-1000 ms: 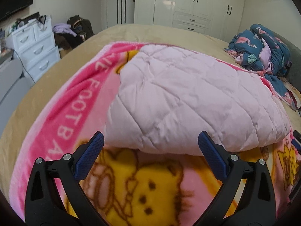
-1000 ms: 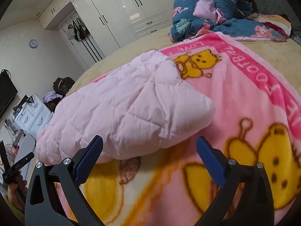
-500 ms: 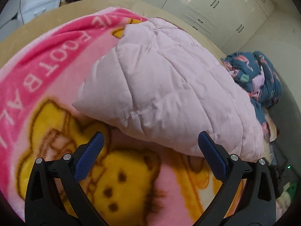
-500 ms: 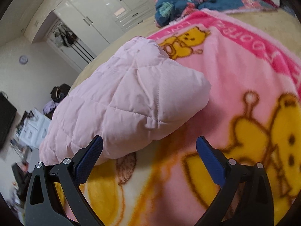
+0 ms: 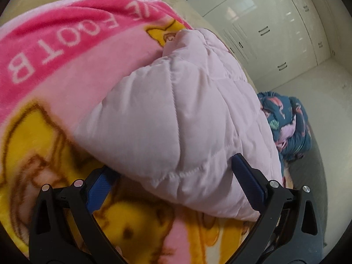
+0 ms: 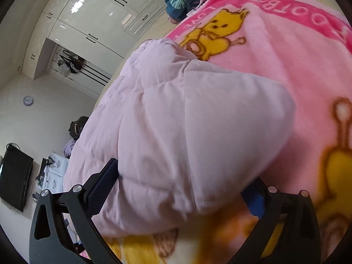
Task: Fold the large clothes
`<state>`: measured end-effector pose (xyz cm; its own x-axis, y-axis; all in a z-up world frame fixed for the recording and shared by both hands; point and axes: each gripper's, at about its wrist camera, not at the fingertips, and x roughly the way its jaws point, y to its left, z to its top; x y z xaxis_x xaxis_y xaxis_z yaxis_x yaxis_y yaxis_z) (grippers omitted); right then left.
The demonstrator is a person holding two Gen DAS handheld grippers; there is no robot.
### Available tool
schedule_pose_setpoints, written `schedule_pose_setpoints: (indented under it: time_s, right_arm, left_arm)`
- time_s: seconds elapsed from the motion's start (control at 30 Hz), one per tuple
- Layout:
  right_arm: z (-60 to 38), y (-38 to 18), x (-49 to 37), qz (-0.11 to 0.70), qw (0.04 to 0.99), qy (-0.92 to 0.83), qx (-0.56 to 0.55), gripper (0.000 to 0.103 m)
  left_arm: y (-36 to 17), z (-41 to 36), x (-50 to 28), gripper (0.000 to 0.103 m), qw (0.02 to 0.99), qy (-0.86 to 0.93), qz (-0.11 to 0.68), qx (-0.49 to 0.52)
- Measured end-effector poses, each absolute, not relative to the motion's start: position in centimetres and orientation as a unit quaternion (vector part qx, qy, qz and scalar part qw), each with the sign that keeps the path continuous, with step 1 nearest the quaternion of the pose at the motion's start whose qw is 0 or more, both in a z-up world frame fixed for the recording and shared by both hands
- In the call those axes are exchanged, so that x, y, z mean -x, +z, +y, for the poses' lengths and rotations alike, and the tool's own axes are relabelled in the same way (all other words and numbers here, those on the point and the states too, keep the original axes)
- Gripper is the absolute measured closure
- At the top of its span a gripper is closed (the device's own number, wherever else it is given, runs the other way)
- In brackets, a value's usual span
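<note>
jacket [image 5: 176,114]: puffy, soft, light | grip near hem corners | both hand-held grippers [image 5: 173,173] [image 6: 180,189] wide open, straddling hem, nothing clamped

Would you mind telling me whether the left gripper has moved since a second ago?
Yes. The left gripper has moved forward to the pink quilted jacket, whose edge now lies between its open fingers.

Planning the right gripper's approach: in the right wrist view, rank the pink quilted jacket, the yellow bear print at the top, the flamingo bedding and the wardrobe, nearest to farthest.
1. pink quilted jacket: between the right gripper fingers.
2. yellow bear print: ahead, on the blanket beyond the jacket.
3. flamingo bedding: at the bed's far end.
4. wardrobe: upper left, against the wall.
</note>
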<state>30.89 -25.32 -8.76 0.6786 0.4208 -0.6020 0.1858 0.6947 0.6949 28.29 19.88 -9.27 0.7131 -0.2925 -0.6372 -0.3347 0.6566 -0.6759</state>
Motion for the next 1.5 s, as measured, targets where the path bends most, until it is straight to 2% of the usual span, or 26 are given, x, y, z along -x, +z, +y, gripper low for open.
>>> schedule_pose_setpoints:
  time_s: [0.2, 0.53, 0.63, 0.7, 0.77, 0.83, 0.93, 1.0, 1.1, 1.2, 1.5]
  right_arm:
    - [-25.1, -9.3, -32.7, 0.395, 0.832, 0.069, -0.383, 0.004]
    - [-24.0, -9.3, -33.8, 0.385, 0.847, 0.072, -0.359, 0.004]
    - [-23.8, -8.7, -33.5, 0.372, 0.861, 0.080, -0.338, 0.017]
    - [-23.4, -7.9, -33.1, 0.364, 0.872, 0.084, -0.315, 0.035]
    - [-22.5, -6.5, -32.6, 0.352, 0.892, 0.091, -0.269, 0.046]
    - [-21.6, -5.4, -32.5, 0.347, 0.905, 0.093, -0.229, 0.053]
    - [-20.3, -4.1, -32.0, 0.342, 0.918, 0.096, -0.178, 0.057]
    - [-19.7, -3.5, -31.6, 0.337, 0.924, 0.099, -0.152, 0.061]
    - [-18.3, -2.1, -30.5, 0.328, 0.933, 0.103, -0.111, 0.064]
    - [-17.6, -0.8, -29.2, 0.316, 0.938, 0.112, -0.087, 0.065]
    - [-17.3, 2.2, -24.0, 0.295, 0.943, 0.141, -0.065, 0.066]
  left_arm:
    - [-10.6, 20.5, -29.5, 0.009, 0.808, 0.010, 0.365, 0.463]
    - [-11.1, 21.1, -30.7, 0.008, 0.810, 0.014, 0.358, 0.464]
    - [-11.3, 21.2, -31.1, 0.008, 0.812, 0.013, 0.355, 0.463]
    - [-11.1, 21.1, -31.2, 0.008, 0.816, 0.011, 0.354, 0.457]
    - [-11.1, 21.2, -31.4, 0.008, 0.819, 0.007, 0.355, 0.452]
    - [-11.1, 21.3, -31.3, 0.010, 0.819, 0.001, 0.355, 0.452]
    - [-10.5, 21.3, -31.0, 0.024, 0.830, 0.003, 0.351, 0.435]
    - [-9.5, 20.9, -30.8, 0.046, 0.845, 0.005, 0.343, 0.410]
    - [-7.4, 19.9, -30.3, 0.065, 0.871, 0.007, 0.328, 0.365]
    - [-5.6, 19.4, -29.5, 0.069, 0.885, 0.008, 0.317, 0.342]
    - [-1.9, 17.4, -25.3, 0.069, 0.906, 0.003, 0.318, 0.277]
